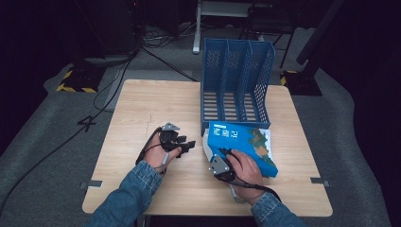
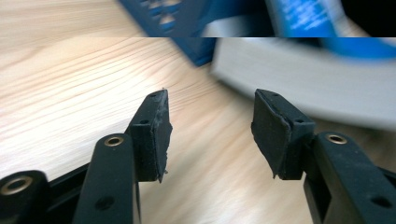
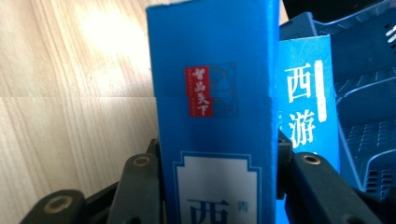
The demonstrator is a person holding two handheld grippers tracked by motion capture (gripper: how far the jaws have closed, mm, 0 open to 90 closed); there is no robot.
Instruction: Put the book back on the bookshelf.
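A blue book [image 1: 246, 142] lies in front of the blue file rack [image 1: 236, 80], with its near left edge raised. My right gripper [image 1: 213, 158] is shut on that edge. In the right gripper view my right gripper [image 3: 217, 163] clamps the book's blue spine [image 3: 215, 93] from both sides, and a second blue book [image 3: 306, 102] with white characters lies behind it. My left gripper [image 1: 187, 143] hovers just left of the books, open and holding nothing. In the left gripper view my left gripper [image 2: 210, 126] points at the pale page edge [image 2: 303, 84] over bare wood.
The file rack has three upright compartments and stands at the back right of the wooden table [image 1: 142, 104]. Cables and equipment stands sit on the grey floor beyond the far edge. The table's left half is bare wood.
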